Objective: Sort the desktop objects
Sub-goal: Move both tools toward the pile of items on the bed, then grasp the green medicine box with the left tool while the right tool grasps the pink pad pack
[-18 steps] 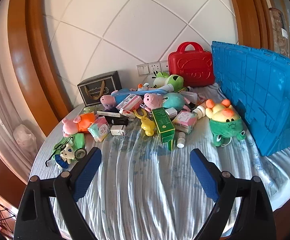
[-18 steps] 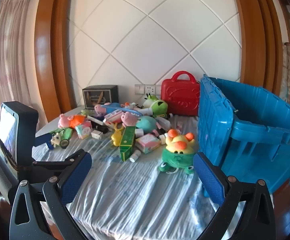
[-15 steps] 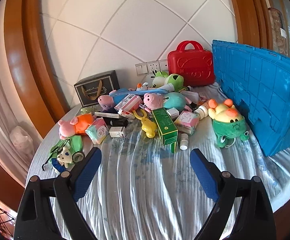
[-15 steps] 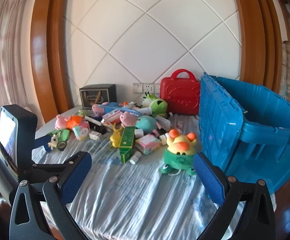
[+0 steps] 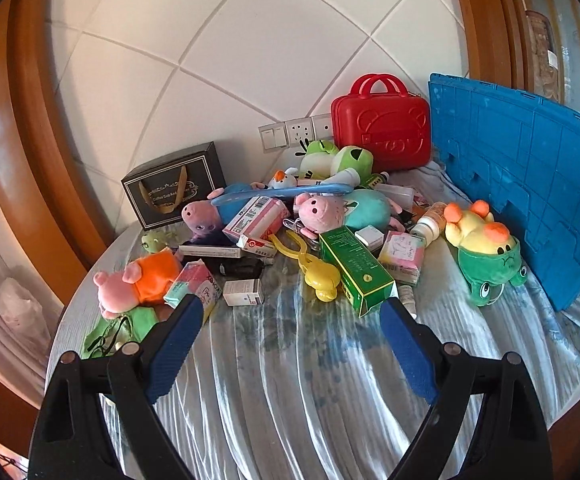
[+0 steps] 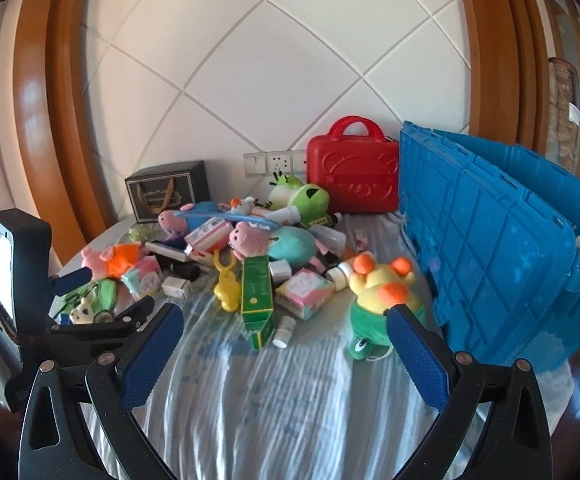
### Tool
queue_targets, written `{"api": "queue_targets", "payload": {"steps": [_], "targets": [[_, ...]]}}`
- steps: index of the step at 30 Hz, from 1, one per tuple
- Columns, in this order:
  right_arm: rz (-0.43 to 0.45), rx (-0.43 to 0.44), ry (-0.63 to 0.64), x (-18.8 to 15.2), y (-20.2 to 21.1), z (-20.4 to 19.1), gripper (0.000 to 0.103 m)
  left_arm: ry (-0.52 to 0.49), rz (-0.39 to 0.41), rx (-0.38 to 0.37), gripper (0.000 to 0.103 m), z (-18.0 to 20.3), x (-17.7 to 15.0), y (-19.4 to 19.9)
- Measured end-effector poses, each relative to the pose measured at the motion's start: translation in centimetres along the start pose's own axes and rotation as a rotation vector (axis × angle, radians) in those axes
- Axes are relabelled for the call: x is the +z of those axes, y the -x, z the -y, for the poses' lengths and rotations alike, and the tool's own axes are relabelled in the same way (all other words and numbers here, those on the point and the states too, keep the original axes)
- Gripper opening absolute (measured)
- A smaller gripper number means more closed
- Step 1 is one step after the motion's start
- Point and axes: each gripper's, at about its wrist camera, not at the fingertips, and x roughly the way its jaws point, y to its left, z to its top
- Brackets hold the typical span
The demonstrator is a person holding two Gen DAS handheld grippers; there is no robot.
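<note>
A heap of toys and boxes lies on a round table with a pale cloth [image 5: 290, 380]. It holds a green carton [image 5: 356, 270], a yellow duck clip [image 5: 318, 272], pink pig plushes [image 5: 322, 210] and a yellow-and-green frog plush [image 5: 486, 252]. My left gripper [image 5: 290, 344] is open and empty, just short of the heap. My right gripper [image 6: 284, 354] is open and empty in front of the green carton [image 6: 256, 288] and the frog plush [image 6: 378, 300]. The left gripper also shows in the right wrist view [image 6: 102, 320].
A big blue crate [image 6: 490, 240] stands at the right of the table, its wall [image 5: 530, 184] beside the frog plush. A red toy case [image 5: 382, 132] and a black gift box [image 5: 174, 188] stand at the back by the tiled wall. Bare cloth lies in front.
Both grippers have moved forward toward the heap, so the objects look larger and closer. Both stay open.
</note>
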Motion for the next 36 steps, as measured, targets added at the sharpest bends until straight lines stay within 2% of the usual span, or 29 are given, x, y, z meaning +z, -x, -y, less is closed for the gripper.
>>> {"api": "queue_targets", "payload": {"steps": [6,9,15,18,22,28,31,36], "targets": [[-0.02,-0.005,0.024,0.1,-1.3,-0.6,0.103,0.015,-0.034,0.002,0.091,-0.5,-0.1,-1.4],[-0.039,-0.007,0.008,0.4,-2.9,0.3,0.103,-0.018,-0.047,0.025,0.091,-0.1,-0.4,-2.8],[-0.126,-0.062,-0.036,-0.6,-6.3,2.2,0.103,-0.031,-0.093,-0.038,0.091,0.3,-0.5,-6.0],[-0.137,-0.064,-0.057,-1.0,-7.3,2.8,0.103,-0.054,-0.104,-0.056,0.091,1.3,0.2,-8.0],[-0.183,-0.058,0.003,-1.2,-10.3,2.8,0.103,-0.033,-0.125,-0.093,0.091,2.9,1.3,-11.1],[-0.211,-0.006,0.056,-0.1,-14.1,4.9,0.103,-0.032,-0.175,-0.096,0.091,6.2,2.3,-16.3],[-0.218,0.013,0.065,0.9,-16.1,6.2,0.103,-0.018,-0.242,-0.102,0.091,7.6,2.1,-19.3],[-0.233,0.05,0.08,2.3,-19.0,7.7,0.103,-0.005,-0.309,-0.093,0.091,8.8,1.2,-22.7]]}}
